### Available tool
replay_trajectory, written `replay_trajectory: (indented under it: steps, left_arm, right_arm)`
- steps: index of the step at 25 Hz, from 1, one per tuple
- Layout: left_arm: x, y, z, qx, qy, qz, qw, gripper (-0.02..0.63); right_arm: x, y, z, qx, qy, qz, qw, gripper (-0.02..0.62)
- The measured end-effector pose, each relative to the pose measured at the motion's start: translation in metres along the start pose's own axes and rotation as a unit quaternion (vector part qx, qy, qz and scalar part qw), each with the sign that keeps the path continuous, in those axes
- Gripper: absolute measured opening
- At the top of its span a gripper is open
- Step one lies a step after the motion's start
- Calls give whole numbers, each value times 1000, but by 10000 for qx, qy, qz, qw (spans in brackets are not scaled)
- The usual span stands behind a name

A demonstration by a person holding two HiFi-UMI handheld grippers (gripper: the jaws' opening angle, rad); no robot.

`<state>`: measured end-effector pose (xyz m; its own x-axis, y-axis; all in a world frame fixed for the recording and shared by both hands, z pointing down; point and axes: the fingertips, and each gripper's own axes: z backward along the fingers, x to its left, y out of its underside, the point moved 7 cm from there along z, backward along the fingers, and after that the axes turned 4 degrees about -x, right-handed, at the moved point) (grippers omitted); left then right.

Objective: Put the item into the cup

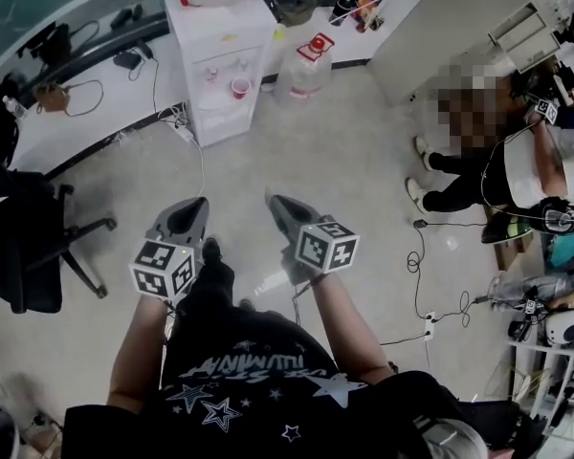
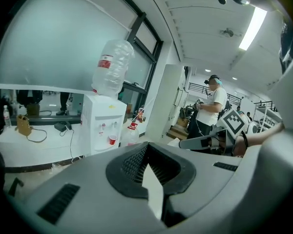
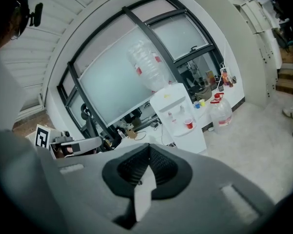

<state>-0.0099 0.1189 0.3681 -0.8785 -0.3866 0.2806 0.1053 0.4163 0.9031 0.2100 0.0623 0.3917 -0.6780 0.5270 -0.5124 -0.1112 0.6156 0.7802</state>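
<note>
Red cup (image 1: 240,87) — upright, on white dispenser (image 1: 208,113).

The left gripper (image 2: 146,146) and right gripper (image 3: 149,147) have matt grey plastic shells. Their jaws are lined with black ribbed pads (image 2: 133,163) that look rubbery. The white box-shaped water dispenser (image 1: 220,65) is smooth plastic with a faint gloss, and the clear water bottle (image 2: 112,67) on it is thin see-through plastic. The small red cup (image 1: 240,87) looks like glossy plastic. The pale speckled floor (image 1: 344,161) is smooth with a dull sheen. The black T-shirt (image 1: 258,361) is soft printed cloth.
</note>
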Motion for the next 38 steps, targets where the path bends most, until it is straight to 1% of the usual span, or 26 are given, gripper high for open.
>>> replay_trajectory:
  steps: [5, 11, 16, 21, 25, 31, 38]
  left_arm:
    - [47, -25, -27, 55, 88, 13, 9999, 6]
    - [91, -35, -58, 184, 292, 149, 9993, 6]
    - [118, -43, -77, 182, 421, 154, 9988, 6]
    - [140, -46, -94, 229, 520, 199, 9982, 6]
    - [157, -40, -102, 294, 458, 330, 9980, 6]
    - [173, -31, -113, 341, 221, 431, 9982, 6]
    - [188, -25, -142, 358, -74, 491, 9981, 6]
  right_arm:
    - [-5, -27, -44, 68, 165, 2, 9998, 0]
    - [-11, -42, -87, 219, 438, 6, 9988, 0]
    - [-13, -52, -112, 158, 653, -65, 9977, 0]
    - [-14, -54, -138, 129, 766, -170, 9968, 0]
    - [-20, -52, -149, 180, 835, -201, 9961, 0]
    - [-42, -50, -163, 243, 878, -254, 9955, 0]
    - [-85, -46, -203, 318, 734, -401, 9960, 0]
